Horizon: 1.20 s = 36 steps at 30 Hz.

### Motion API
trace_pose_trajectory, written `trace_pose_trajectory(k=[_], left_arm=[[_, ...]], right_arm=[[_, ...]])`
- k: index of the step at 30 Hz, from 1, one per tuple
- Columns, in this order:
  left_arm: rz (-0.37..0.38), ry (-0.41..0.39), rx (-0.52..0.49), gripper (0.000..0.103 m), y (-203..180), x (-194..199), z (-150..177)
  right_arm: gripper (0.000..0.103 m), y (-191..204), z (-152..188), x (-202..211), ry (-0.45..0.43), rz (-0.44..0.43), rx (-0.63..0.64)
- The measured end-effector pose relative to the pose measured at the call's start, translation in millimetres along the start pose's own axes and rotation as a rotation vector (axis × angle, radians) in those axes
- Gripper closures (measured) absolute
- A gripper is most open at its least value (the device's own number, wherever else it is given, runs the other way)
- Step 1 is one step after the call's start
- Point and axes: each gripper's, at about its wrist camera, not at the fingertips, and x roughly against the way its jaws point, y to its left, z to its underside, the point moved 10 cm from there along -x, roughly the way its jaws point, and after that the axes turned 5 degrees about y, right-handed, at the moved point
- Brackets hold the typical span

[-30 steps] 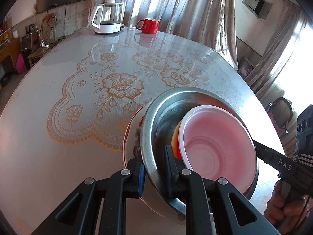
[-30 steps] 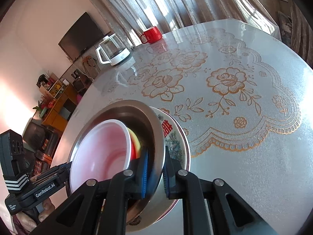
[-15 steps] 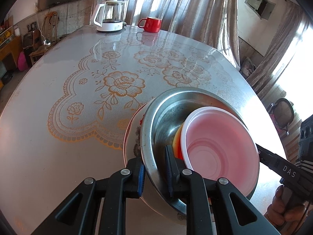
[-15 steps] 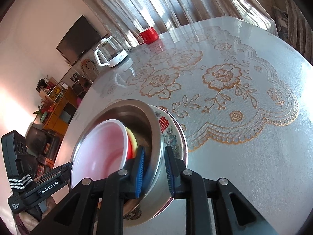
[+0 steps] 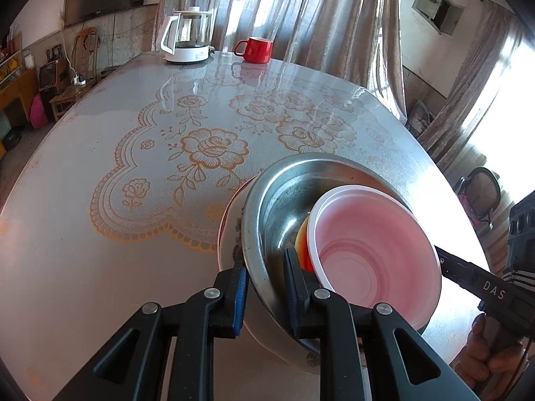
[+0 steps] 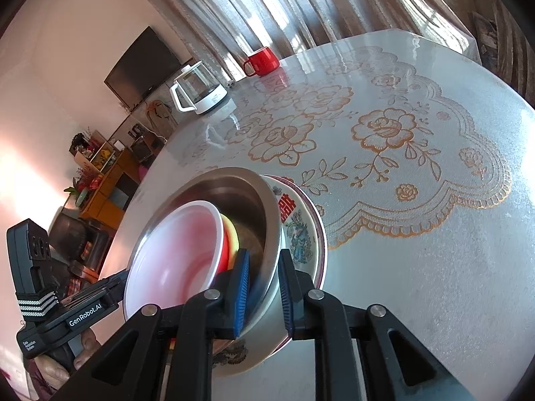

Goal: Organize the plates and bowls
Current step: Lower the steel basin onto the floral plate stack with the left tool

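A stack sits on the table: a patterned ceramic plate (image 5: 230, 230) (image 6: 301, 230) at the bottom, a steel bowl (image 5: 277, 200) (image 6: 234, 193) in it, then red and yellow bowls (image 6: 230, 237) and a white-rimmed pink bowl (image 5: 374, 244) (image 6: 177, 250) on top. My left gripper (image 5: 264, 277) straddles the steel bowl's rim, jaws parted with a gap on each side. My right gripper (image 6: 264, 280) straddles the opposite rim, jaws also apart. Each gripper shows in the other's view.
A glass kettle (image 5: 187, 36) (image 6: 197, 90) and a red mug (image 5: 255, 49) (image 6: 262, 61) stand at the table's far edge. The lace-patterned tablecloth (image 5: 200, 153) covers the table. A chair and furniture stand beyond the table edges.
Both grippers have opened: their jaws went from clamped on the steel bowl's rim to standing apart around it. The stack has stayed in place.
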Motion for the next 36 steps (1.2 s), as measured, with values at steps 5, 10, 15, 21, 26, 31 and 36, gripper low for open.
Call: trace_pose_trajectory(k=[5,10,15,21,26,31,36], left_arm=[[0.007,-0.01,-0.001,0.083,1,2,1],[-0.003,-0.019,0.004,0.083,2,5,2],[-0.039,-0.041,-0.023,0.083,-2,10,3],[-0.047,-0.055,-0.022,0.083,-1,13,3],[-0.06,-0.068,-0.024,0.083,1,16,4],[-0.064,-0.078,-0.029,0.083,1,18,4],[-0.058,-0.081,-0.019,0.083,2,19,5]], right_arm=[[0.088,1,2,0,0.004,-0.005,-0.004],[0.087,3,1,-2,-0.006,0.008,0.015],[0.089,2,-1,-6,-0.009,0.014,0.02],[0.089,2,-1,-7,-0.007,0.02,0.02],[0.089,4,1,-8,-0.004,0.035,0.032],[0.089,3,5,-7,0.004,0.022,0.014],[0.088,4,5,-8,0.004,0.033,0.019]])
